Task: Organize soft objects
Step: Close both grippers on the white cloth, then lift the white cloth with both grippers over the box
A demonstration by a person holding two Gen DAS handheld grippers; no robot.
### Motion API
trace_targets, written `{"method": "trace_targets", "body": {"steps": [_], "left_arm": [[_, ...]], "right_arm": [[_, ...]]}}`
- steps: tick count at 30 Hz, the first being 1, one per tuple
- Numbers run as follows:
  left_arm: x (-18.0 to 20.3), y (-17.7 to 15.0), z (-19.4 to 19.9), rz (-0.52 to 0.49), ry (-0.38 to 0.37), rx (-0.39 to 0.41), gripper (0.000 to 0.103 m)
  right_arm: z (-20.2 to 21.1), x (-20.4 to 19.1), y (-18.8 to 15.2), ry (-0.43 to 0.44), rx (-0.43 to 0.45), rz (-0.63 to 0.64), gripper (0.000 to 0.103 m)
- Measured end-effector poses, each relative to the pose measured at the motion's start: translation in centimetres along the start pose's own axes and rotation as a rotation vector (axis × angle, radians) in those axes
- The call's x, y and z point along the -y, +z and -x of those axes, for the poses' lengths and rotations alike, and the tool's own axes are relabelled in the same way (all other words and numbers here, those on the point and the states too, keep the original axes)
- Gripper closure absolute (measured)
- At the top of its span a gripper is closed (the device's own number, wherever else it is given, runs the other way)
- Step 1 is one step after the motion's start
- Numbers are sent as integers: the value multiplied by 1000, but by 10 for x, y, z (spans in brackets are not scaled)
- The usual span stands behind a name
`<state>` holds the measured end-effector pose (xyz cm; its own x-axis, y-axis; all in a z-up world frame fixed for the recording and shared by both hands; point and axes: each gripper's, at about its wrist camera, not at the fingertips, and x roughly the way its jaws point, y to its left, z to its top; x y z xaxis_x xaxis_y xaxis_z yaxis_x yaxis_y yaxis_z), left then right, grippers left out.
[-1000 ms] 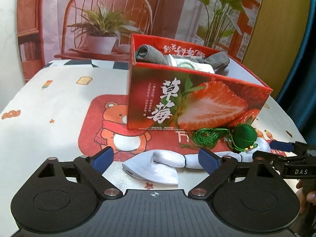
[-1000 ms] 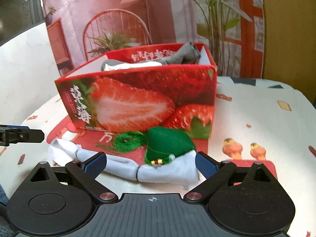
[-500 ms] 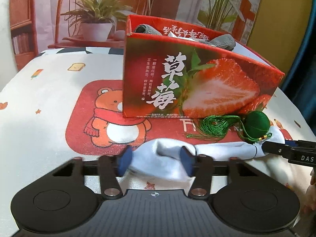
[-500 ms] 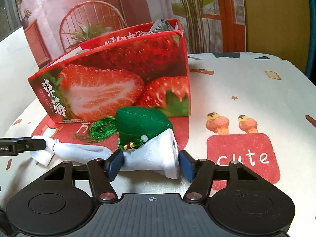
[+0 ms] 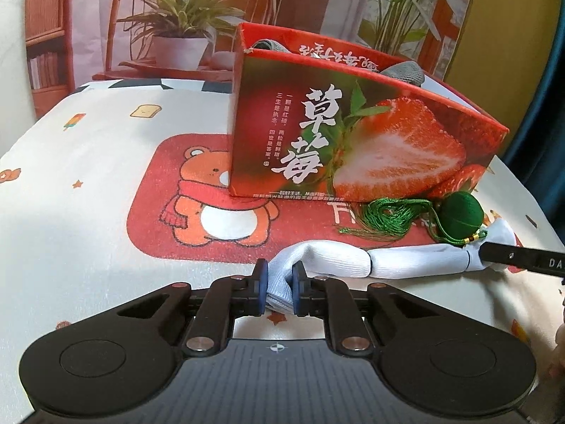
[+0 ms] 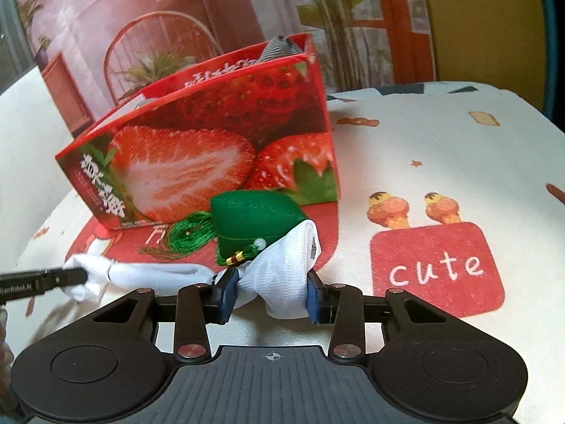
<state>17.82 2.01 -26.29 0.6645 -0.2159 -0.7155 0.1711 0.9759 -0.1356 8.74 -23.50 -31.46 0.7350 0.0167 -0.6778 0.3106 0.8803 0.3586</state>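
Observation:
A long white sock lies stretched across the table in front of a red strawberry box. My left gripper is shut on its left end. My right gripper is shut on its other end, and its finger shows in the left wrist view. A green pouch with a tassel rests on the sock near the right gripper; it also shows in the left wrist view. Grey cloth lies inside the box.
The table has a white cartoon cloth with a red bear patch and a red "cute" patch. The box stands just behind the sock. A printed backdrop with a chair and plants stands behind the table.
Both grippers have closed from open onto the two ends of the white sock. The views have moved lower and closer to the table.

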Motion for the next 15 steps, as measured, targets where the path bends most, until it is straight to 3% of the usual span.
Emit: {"method": "trace_targets", "body": {"steps": [9, 15], "left_arm": [[-4, -1, 11, 32, 0, 27, 93], [0, 12, 39, 24, -2, 133, 93]], "right_arm": [[12, -3, -1, 48, 14, 4, 74], [31, -16, 9, 87, 72, 45, 81]]}}
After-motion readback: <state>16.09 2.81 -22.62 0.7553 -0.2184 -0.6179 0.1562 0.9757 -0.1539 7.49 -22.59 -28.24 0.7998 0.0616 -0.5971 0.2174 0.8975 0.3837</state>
